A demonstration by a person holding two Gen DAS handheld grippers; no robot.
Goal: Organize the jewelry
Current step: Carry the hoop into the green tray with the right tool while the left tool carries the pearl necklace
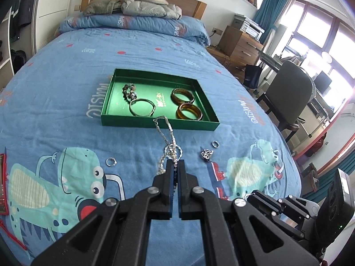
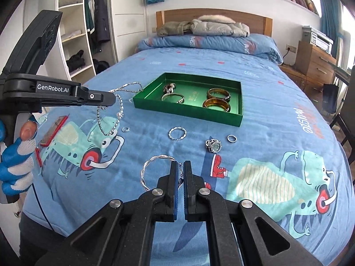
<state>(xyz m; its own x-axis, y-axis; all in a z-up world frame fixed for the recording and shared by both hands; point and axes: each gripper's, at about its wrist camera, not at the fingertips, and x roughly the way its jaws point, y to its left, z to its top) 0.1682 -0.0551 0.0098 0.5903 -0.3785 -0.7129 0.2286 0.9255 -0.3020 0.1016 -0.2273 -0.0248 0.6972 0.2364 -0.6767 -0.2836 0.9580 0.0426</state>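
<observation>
left hand-held gripper (image 1: 175,163) clamped on chain (image 2: 111,110), right hand-held gripper (image 2: 181,166) clamped on twisted bangle (image 2: 153,168), both lifted off bed (image 2: 266,115) likely for tray (image 2: 184,108).

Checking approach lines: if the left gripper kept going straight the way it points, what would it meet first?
Probably the green tray: its near wall lies straight ahead of the left gripper, past bare bedspread. The dangling necklace blurs depth.
</observation>
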